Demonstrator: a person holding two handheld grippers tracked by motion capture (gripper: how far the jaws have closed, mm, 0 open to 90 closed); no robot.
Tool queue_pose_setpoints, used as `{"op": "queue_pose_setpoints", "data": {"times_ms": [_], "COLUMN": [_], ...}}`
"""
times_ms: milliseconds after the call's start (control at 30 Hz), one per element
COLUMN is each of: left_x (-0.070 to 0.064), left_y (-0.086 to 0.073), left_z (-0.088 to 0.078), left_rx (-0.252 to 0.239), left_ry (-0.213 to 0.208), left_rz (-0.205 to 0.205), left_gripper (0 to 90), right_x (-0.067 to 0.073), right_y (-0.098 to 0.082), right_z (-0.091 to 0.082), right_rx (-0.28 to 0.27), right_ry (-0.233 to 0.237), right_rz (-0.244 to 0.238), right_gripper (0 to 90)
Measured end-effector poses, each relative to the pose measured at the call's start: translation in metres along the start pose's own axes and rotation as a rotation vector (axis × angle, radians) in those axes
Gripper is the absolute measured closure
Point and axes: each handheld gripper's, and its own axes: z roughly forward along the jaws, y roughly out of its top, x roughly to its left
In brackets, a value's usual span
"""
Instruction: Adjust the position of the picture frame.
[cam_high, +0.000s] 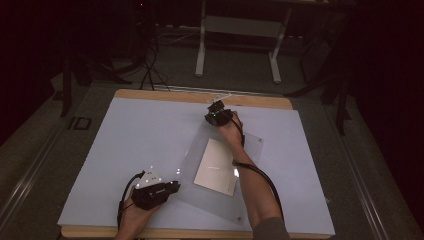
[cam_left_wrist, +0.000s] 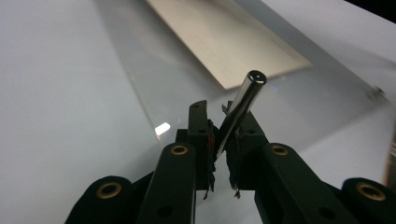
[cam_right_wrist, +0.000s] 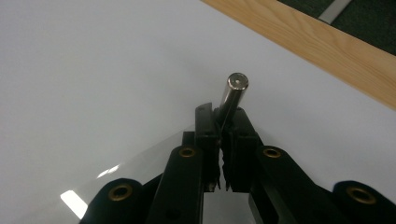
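Note:
A clear acrylic sheet (cam_high: 197, 150) lies askew on the white mat (cam_high: 135, 135), with a pale paper (cam_high: 217, 167) beneath it. My left gripper (cam_high: 175, 186) sits at the sheet's near-left corner, shut on a short shiny metal pin (cam_left_wrist: 243, 98) that sticks up tilted from between the jaws of the left gripper (cam_left_wrist: 223, 114). Beyond it lie the sheet's edge (cam_left_wrist: 144, 107) and the paper (cam_left_wrist: 224, 37). My right gripper (cam_high: 216, 109) is at the sheet's far corner. In its own view the right gripper (cam_right_wrist: 223, 116) is shut on a similar metal pin (cam_right_wrist: 232, 95) above the mat, with the sheet's corner (cam_right_wrist: 140, 163) below.
Small fittings mark the sheet's right corner (cam_high: 260, 140) and near corner (cam_high: 239, 218). The table's wooden edge (cam_high: 165, 95) runs past the mat at the back. White table legs (cam_high: 200, 45) stand on the dark floor beyond. Cables trail from both grippers.

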Motion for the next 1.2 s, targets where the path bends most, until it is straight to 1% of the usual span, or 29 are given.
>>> {"op": "queue_pose_setpoints", "data": {"times_ms": [67, 100, 133, 200, 267, 300, 400, 533, 600, 700, 800, 900, 1033, 1067, 1167, 1200], "left_x": [0.006, 0.011, 0.014, 0.019, 0.027, 0.031, 0.041, 0.058, 0.067, 0.083, 0.094, 0.109, 0.127, 0.129, 0.142, 0.144], "left_y": [0.002, 0.004, 0.005, 0.009, 0.012, 0.014, 0.018, 0.025, 0.030, 0.038, 0.043, 0.050, 0.058, 0.060, 0.066, 0.068], "left_z": [-0.003, -0.005, -0.006, -0.009, -0.012, -0.013, -0.013, -0.014, -0.014, -0.013, -0.011, -0.006, 0.003, 0.005, 0.013, 0.014], "left_rx": [-0.010, -0.019, -0.025, -0.031, -0.046, -0.052, -0.058, -0.056, -0.061, -0.058, -0.056, -0.048, -0.026, -0.022, -0.012, -0.010], "left_ry": [0.022, 0.037, 0.041, 0.053, 0.065, 0.073, 0.086, 0.112, 0.120, 0.125, 0.128, 0.138, 0.152, 0.156, 0.164, 0.162], "left_rz": [-0.014, -0.026, -0.038, -0.046, -0.062, -0.077, -0.091, -0.105, -0.122, -0.147, -0.164, -0.187, -0.210, -0.212, -0.234, -0.239], "left_gripper": [80.9, 80.7, 80.4, 80.2, 80.3, 80.2, 80.2, 79.9, 79.7, 79.7, 79.8, 79.8, 79.8, 79.9, 80.0, 79.9], "right_x": [-0.007, -0.010, -0.015, -0.020, -0.025, -0.027, -0.033, -0.040, -0.043, -0.046, -0.048, -0.048, -0.046, -0.045, -0.043, -0.042], "right_y": [-0.003, -0.004, -0.006, -0.009, -0.012, -0.014, -0.019, -0.025, -0.029, -0.033, -0.039, -0.044, -0.051, -0.052, -0.056, -0.058], "right_z": [-0.007, -0.010, -0.016, -0.022, -0.028, -0.031, -0.038, -0.049, -0.055, -0.062, -0.070, -0.077, -0.087, -0.090, -0.094, -0.096], "right_rx": [-0.006, -0.005, -0.008, -0.004, -0.004, -0.001, 0.005, 0.006, 0.014, 0.017, 0.014, 0.016, 0.010, 0.007, 0.013, 0.018], "right_ry": [-0.002, -0.003, -0.005, -0.005, -0.005, -0.005, -0.005, -0.001, -0.001, -0.004, -0.004, -0.007, -0.032, -0.043, -0.056, -0.057], "right_rz": [0.015, 0.018, 0.026, 0.036, 0.042, 0.047, 0.064, 0.088, 0.085, 0.088, 0.088, 0.075, 0.056, 0.059, 0.059, 0.067], "right_gripper": [85.7, 85.7, 85.7, 85.8, 85.8, 85.9, 85.8, 85.9, 85.8, 85.9, 85.9, 85.9, 86.0, 86.0, 86.0, 86.0]}}
